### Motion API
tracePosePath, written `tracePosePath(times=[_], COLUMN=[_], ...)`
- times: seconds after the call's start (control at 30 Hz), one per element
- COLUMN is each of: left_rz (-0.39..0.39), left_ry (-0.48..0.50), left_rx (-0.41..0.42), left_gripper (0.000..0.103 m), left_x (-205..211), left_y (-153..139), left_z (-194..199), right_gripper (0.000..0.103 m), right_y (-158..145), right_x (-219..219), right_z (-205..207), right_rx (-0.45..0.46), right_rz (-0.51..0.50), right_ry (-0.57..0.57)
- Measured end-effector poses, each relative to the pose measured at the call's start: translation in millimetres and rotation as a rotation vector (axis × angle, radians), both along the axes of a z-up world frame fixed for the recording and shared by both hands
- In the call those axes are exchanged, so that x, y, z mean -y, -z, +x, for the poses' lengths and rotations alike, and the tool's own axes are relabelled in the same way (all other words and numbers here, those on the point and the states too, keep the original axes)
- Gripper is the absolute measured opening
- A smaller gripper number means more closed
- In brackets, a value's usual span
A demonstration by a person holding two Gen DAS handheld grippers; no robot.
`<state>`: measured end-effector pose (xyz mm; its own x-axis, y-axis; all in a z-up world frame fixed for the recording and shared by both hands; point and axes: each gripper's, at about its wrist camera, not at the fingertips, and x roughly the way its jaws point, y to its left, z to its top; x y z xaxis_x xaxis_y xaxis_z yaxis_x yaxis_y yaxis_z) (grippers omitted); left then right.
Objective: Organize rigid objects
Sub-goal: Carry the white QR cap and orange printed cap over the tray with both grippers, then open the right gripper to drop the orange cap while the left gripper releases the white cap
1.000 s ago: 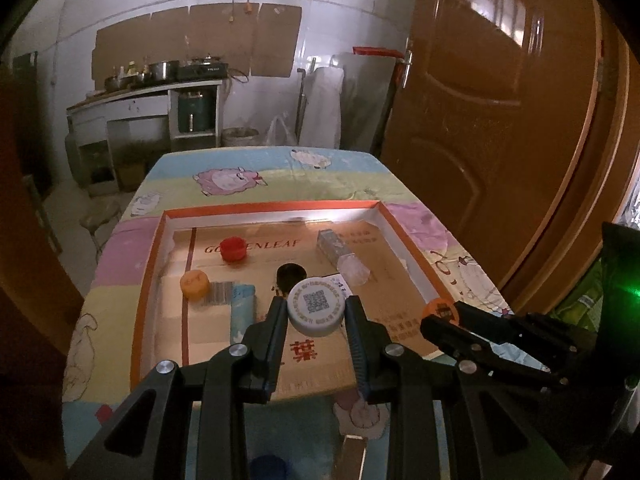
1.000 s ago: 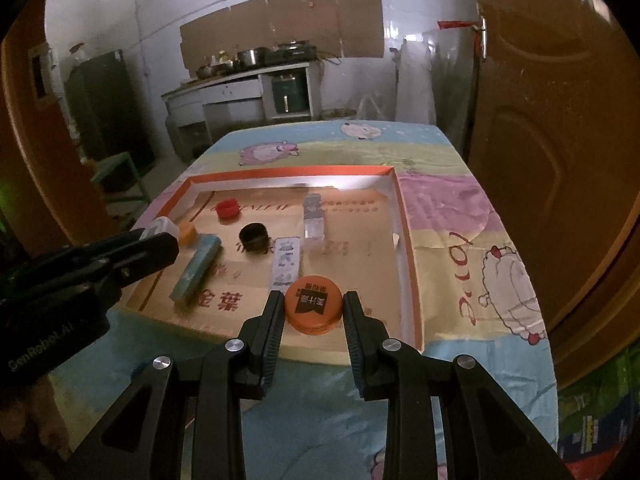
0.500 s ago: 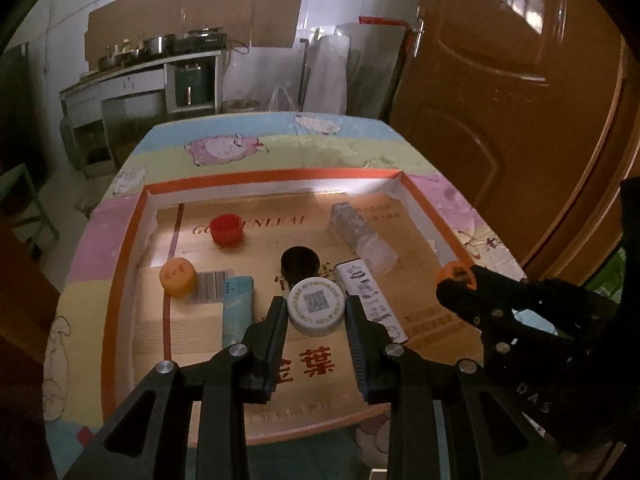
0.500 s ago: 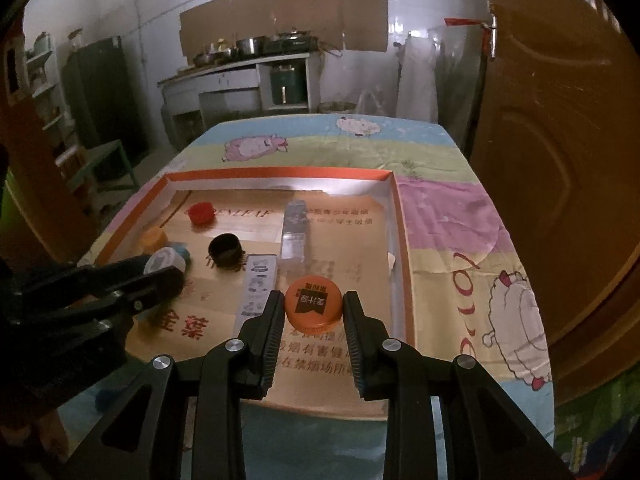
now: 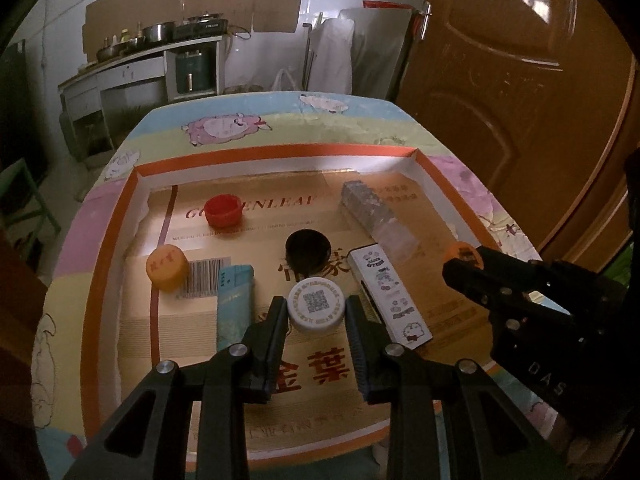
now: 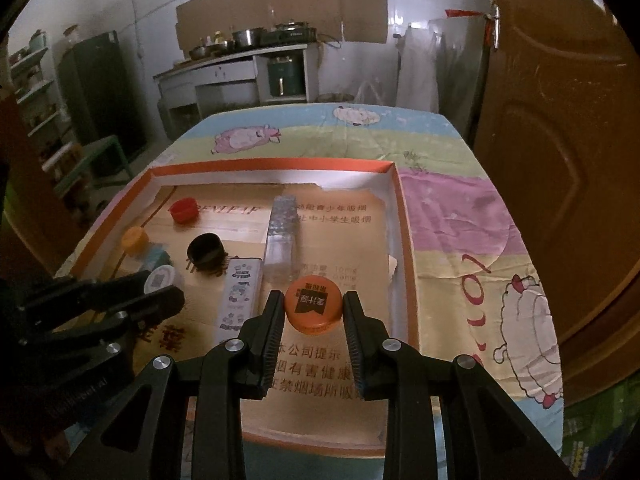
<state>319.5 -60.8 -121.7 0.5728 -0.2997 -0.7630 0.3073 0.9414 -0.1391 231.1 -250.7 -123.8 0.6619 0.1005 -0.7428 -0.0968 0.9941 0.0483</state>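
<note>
White plastic bottle cap w/ a QR code on top (image 5: 317, 305) sits pinched between the left gripper (image 5: 317, 314) jaws, held just above the printed cardboard floor of the shallow orange-rimmed cardboard tray (image 5: 276, 155). Over on the right side, the right gripper (image 6: 313, 311) is clamped the same way on an orange plastic cap w/ a black label (image 6: 313, 307), near the tray's right wall. Just beside the white cap, to its right, lies a long white printed carton (image 5: 389, 295); to its left, a teal rectangular box (image 5: 235, 306), lying flat. Behind the white cap is a black round cap (image 5: 307, 245), open side up, & further right a clear crinkled plastic box (image 5: 376, 218) lying lengthwise toward the far wall. Left half of the tray: a small yellow-orange cap (image 5: 167, 267) next to a barcode printed on the cardboard, and a red cap (image 5: 223, 211) farther back, open side up. Tray rests on a table covered w/ a pastel cartoon-sheep cloth (image 6: 460, 208). Brown wooden door (image 5: 520, 92) stands close on the right; at the back of the room, a white counter w/ pots and a stove (image 6: 248, 46).
</note>
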Motion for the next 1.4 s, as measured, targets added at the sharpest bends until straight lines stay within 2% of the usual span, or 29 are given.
tracePosePath(times=[0.57,0.97,1.4], left_rz=[0.011,0.029,0.022], left_ry=[0.002,0.005,0.007], left_rx=[-0.021,0.001,0.009], left_gripper=[0.03,0.03,0.03], left_x=[-1,3,4], left_y=[12,14,14], left_z=[4,3,2], right_gripper=[0.031,0.031,0.031], right_y=[13,21,25], right_x=[-1,0,-5], right_z=[11,16,19], right_rx=[-0.035,-0.054,-0.057], right_rz=[-0.005,-0.007,-0.055], right_ry=[0.004,0.007,0.004])
